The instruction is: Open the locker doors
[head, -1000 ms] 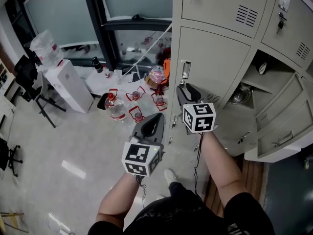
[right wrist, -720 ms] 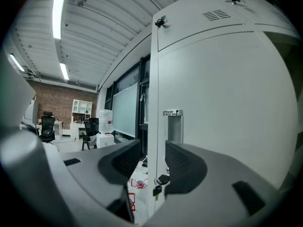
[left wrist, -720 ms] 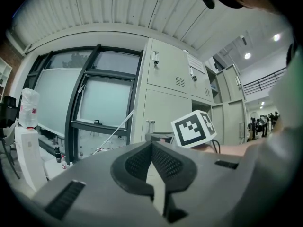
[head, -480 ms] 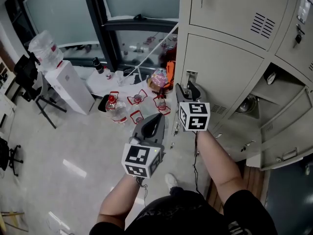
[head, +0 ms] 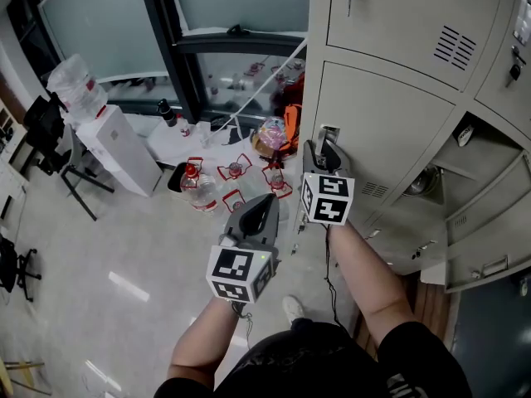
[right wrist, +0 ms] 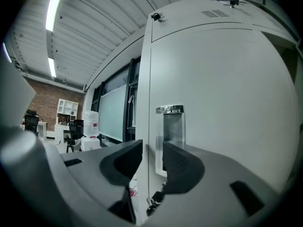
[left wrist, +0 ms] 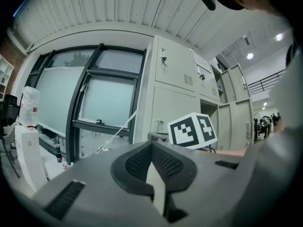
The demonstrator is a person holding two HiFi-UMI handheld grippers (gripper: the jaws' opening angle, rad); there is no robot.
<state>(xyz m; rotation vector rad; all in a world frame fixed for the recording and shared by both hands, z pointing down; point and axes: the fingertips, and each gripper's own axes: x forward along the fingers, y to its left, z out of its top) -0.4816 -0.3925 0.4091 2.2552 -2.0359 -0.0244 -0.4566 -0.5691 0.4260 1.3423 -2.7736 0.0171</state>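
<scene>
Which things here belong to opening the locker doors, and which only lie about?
Job:
- closed locker door
- its handle
- right hand-held gripper at the handle; jaws have just been closing, still apart, nothing pinched

Lying about:
- water bottles
- dispenser
- chair

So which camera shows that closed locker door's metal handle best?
The right gripper view: the handle stands close and straight ahead, shiny top plate and recess plain. The head view shows the handle small, from steeply above. The left gripper view catches only a distant sliver.
</scene>
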